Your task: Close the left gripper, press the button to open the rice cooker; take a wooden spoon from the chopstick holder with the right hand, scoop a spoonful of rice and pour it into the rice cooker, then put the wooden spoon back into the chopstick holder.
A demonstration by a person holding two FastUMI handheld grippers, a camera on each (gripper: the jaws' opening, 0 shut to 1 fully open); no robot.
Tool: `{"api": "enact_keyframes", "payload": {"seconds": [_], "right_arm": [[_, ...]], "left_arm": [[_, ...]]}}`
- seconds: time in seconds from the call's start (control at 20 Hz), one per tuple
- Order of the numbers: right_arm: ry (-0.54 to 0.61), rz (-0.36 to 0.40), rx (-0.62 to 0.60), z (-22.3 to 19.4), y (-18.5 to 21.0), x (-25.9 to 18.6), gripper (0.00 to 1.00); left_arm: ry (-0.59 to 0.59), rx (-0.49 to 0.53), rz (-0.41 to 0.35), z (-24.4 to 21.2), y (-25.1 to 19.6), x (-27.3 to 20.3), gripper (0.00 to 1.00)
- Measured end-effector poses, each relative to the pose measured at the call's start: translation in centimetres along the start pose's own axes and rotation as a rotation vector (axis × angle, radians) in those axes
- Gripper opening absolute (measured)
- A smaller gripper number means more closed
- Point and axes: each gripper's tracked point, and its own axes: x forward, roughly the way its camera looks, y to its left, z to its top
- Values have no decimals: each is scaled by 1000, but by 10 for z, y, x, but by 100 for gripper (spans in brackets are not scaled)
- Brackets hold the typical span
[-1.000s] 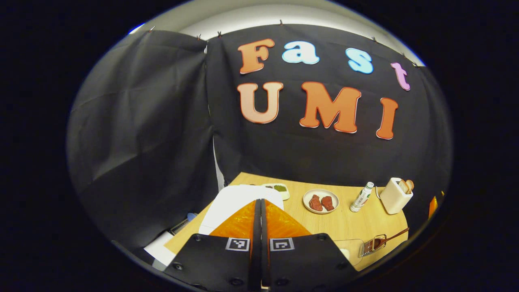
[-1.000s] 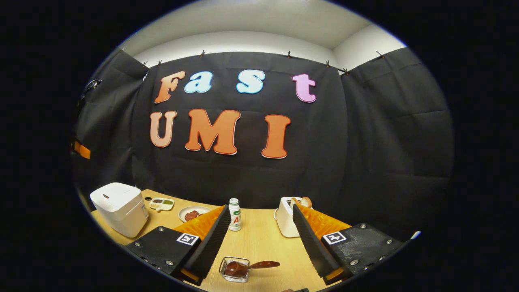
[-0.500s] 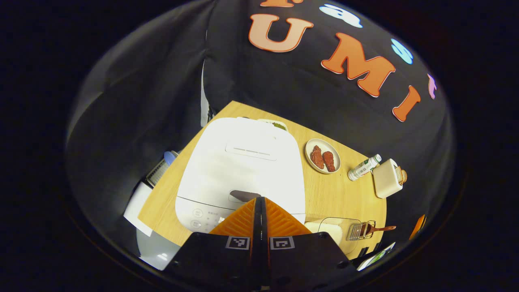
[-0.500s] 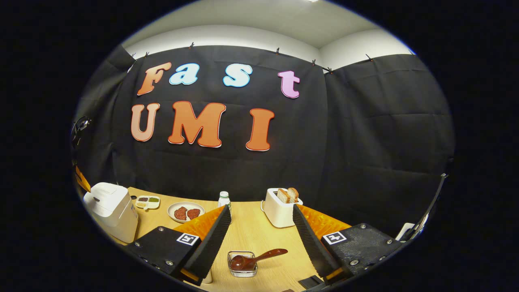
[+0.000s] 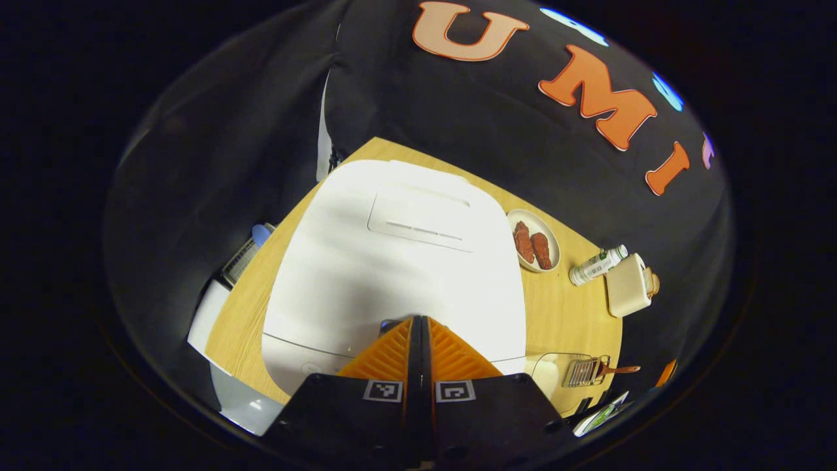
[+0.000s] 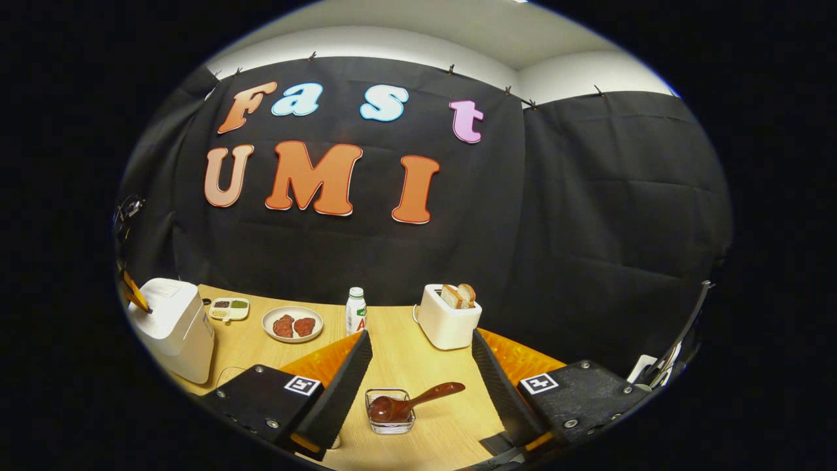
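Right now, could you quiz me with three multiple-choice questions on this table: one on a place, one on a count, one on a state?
1. Where is the wooden spoon? A in the chopstick holder B on the plate C inside the toaster
2. How many meat pieces lie on the plate? A one B two C four
3. The rice cooker lid is: A shut B wide open C removed

Answers: 1 A, its bowl sits in the holder. 2 B, two pieces lie side by side. 3 A, the lid lies flat under the shut left hand-held gripper.
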Motion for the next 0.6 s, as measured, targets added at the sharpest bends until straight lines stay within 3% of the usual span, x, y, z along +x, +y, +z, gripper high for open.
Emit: {"api": "enact_keyframes", "payload": {"seconds": [0.3,0.55,0.6], "right_arm": [[112,22,49,-41,-6,16,96],[253,22,108,-92,-13,28,96],[285,27,121,-103,-12,29,96]], "left_arm": [[-180,100,14,0,-3,-17,5],[-444,220,36,42,-22,-62,5],[-451,238,43,40,-26,-67,5]]}}
